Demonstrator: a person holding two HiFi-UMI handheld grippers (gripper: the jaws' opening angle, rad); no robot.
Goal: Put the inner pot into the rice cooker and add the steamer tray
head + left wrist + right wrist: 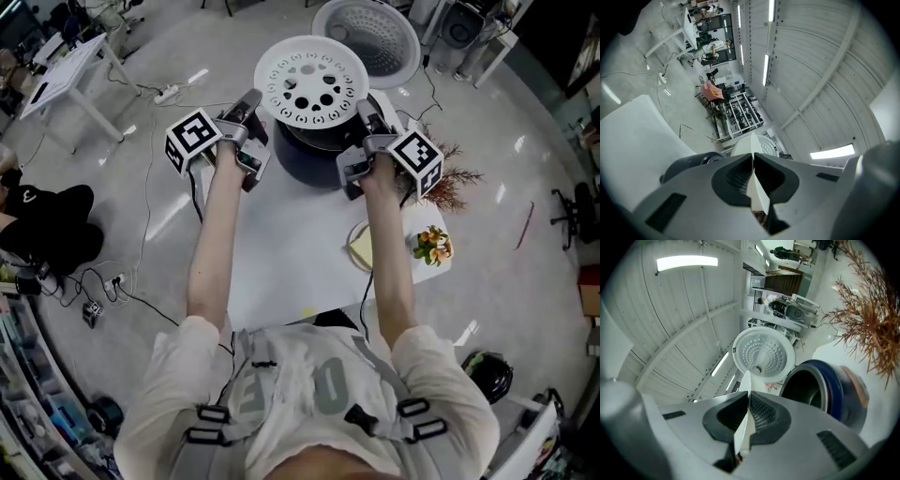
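Reaches forward with both bare forearms [214, 234], near parallel, elbows tucked in, wrists level. Holds one gripper in each hand, marker cubes [192, 139] turned up and outward. Takes the steamer tray [314, 89] from two sides: left gripper [251, 101] on the left rim, right gripper [364, 112] on the right rim. Keeps it flat, raised over the far side of the rice cooker [309, 161], not seated in it, at the far end of the white table [281, 267].

Left gripper view: clamped [753, 158] on a thin white edge of the tray [758, 199], ribbed black pads [736, 180] pressed against both faces. Right gripper view: likewise pinching [748, 397] the tray's rim [743, 432] edge-on.

Writing: only black-and-white square patterns on the cubes. Grey print on the shirt [314, 389], too foreshortened to read.

Tray: white round disc, smooth like plastic, with round holes near the centre and small slots in rings. Cooker [843, 392]: dark blue, rounded, glossy, mouth open onto a dark hollow with a grey rim. Cannot tell whether the inner pot sits inside. Lid [366, 33] swung open behind, with a pale dimpled inner face [764, 355]. Dry reddish-brown sprigs [452, 183] just right of the cooker. Near the table's right edge, a plate [360, 247] with a pale slice, beside a dish [433, 246] of orange and green food.
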